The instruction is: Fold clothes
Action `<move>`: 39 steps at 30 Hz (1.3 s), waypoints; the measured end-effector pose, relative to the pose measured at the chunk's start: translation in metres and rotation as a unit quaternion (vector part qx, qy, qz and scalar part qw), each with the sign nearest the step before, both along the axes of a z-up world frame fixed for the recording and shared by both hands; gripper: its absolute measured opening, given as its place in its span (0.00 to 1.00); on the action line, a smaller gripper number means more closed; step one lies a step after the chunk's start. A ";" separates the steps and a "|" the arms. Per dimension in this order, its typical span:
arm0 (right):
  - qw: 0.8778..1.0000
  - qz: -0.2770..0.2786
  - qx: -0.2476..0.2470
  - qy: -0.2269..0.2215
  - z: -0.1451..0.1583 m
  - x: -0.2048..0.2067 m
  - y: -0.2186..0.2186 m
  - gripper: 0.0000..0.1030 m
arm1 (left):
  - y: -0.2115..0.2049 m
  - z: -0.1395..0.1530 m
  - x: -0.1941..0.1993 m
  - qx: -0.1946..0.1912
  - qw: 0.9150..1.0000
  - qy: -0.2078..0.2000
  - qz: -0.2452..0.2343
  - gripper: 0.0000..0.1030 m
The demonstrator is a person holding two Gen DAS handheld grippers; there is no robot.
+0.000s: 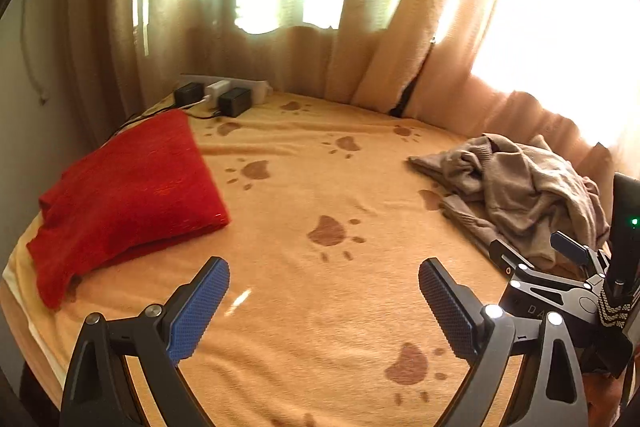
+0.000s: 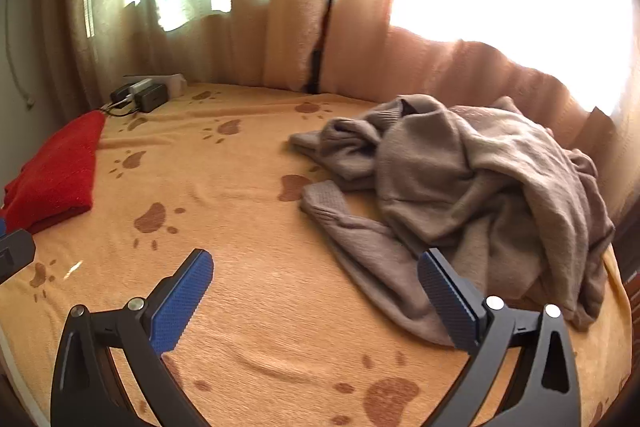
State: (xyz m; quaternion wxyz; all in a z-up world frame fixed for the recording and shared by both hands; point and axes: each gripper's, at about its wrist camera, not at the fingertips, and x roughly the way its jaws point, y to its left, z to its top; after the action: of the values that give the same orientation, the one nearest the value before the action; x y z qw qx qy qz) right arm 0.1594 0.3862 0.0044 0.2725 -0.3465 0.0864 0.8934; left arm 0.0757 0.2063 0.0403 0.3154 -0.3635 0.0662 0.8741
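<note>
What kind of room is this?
Probably a bedroom at home: a paw-print blanket covers a bed-like surface, curtains hang over sunny windows, and a beige sweater lies crumpled beside a folded red garment.

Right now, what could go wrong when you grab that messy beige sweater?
The beige sweater is crumpled, with layers overlapping, so the open right gripper might pinch several layers at once and lift a tangled bunch. A sleeve trails toward the gripper and could drag and twist. The blanket underneath is soft and wrinkled, so a low pinch might catch it too.
</note>
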 end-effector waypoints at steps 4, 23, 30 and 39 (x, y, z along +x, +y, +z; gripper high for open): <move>0.997 -0.070 0.021 0.040 0.016 0.055 0.037 1.00 | 0.060 0.016 0.033 0.002 0.997 0.034 -0.065 0.95; 0.979 -0.201 0.010 0.038 -0.012 0.150 0.129 1.00 | 0.218 -0.032 0.098 -0.008 0.987 0.045 -0.154 0.95; 0.982 -0.191 -0.008 -0.005 -0.033 0.131 0.129 1.00 | 0.210 -0.054 0.078 -0.037 0.990 0.009 -0.132 0.95; 0.981 -0.188 -0.038 0.005 -0.041 0.133 0.130 1.00 | 0.198 -0.078 0.069 -0.078 0.991 0.009 -0.105 0.95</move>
State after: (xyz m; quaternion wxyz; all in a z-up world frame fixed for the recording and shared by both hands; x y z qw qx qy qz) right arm 0.2925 0.5163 -0.0370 0.4219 -0.3294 0.1855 0.8241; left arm 0.1448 0.4044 -0.0378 0.3753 -0.3705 0.1746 0.8315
